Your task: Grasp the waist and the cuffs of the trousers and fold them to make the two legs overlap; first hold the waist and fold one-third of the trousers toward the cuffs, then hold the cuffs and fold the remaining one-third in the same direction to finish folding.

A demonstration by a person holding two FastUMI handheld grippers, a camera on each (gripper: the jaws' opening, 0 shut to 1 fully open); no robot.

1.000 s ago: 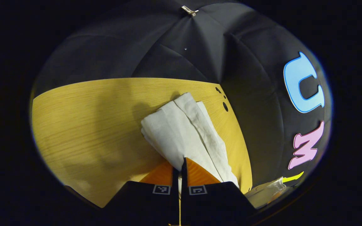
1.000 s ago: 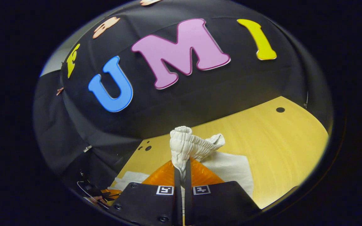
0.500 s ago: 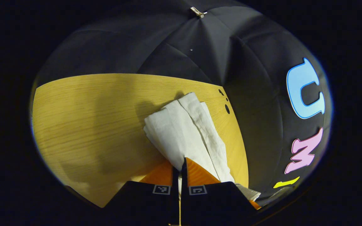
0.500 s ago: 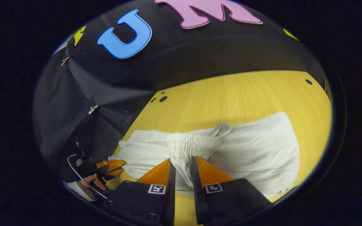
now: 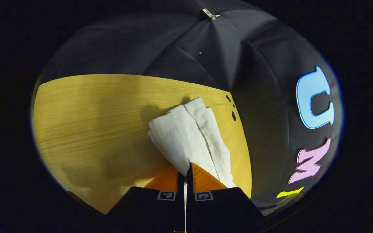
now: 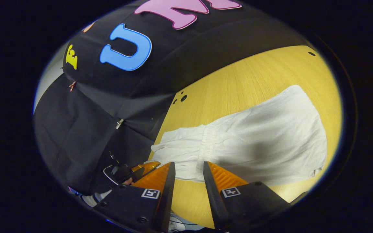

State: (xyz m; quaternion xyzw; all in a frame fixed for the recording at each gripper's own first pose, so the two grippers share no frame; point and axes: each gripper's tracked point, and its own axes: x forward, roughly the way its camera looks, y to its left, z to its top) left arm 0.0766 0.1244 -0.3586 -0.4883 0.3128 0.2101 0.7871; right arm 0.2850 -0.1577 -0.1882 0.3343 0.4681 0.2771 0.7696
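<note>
Left gripper view: the left gripper [image 5: 185,174] has its fingers closed on the cuff end of the white trousers [image 5: 189,136], which run from the fingertips away across the wooden table [image 5: 86,123] toward the table's far corner, where three small holes [image 5: 232,114] mark the board just beside the cloth. The two legs lie stacked one on the other, so this grip probably serves to pin the cuffs while the other end is laid. Compared with half a second ago this view is almost unchanged; the grip holds and the cloth sits in the same place. Right gripper view: the right gripper [image 6: 188,176] hangs above the near edge of the table with its fingers apart and nothing between them. The trousers [image 6: 270,136] lie flat on the table [image 6: 254,81] beyond the fingertips, the gathered waistband [image 6: 209,139] resting on top of the leg fabric, which suggests the first third is already folded toward the cuffs. The other gripper [image 6: 141,168], with the hand holding it, appears at the cloth's left end. Half a second ago these fingers were still around the bunched waistband; now the band is released and the gripper has drawn back from it.
</note>
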